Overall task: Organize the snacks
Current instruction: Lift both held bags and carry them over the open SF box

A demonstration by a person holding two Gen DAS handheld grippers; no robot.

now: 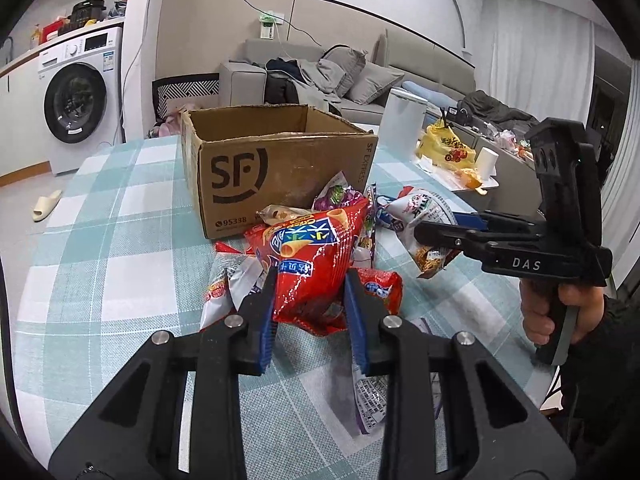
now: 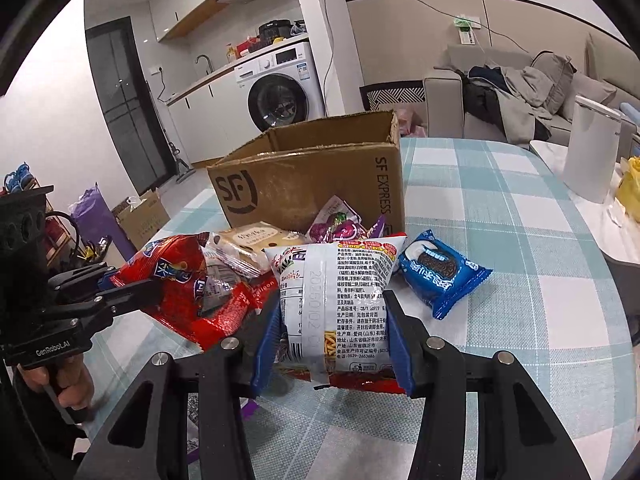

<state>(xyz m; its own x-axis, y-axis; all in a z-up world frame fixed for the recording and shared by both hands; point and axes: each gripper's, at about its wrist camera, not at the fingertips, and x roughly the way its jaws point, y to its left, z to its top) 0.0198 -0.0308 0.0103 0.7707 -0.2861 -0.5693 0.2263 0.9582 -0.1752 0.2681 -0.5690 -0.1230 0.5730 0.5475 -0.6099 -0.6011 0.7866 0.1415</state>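
Right now I am pinching the red chip bag [image 1: 308,264] by its lower end with my left gripper [image 1: 310,280], so it hangs clear of the snack pile [image 2: 256,256] on the checked tablecloth [image 1: 120,240]. My right gripper [image 2: 334,320] is squeezing the white noodle-snack packet [image 2: 336,296] across its width. Both are facing the open SF cardboard box [image 1: 280,168] just behind, probably where they are going.

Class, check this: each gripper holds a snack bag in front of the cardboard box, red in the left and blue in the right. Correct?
Not quite. The right gripper holds a white noodle-snack bag, as the right wrist view shows; the blue cookie pack lies on the table. The left gripper does hold the red bag.
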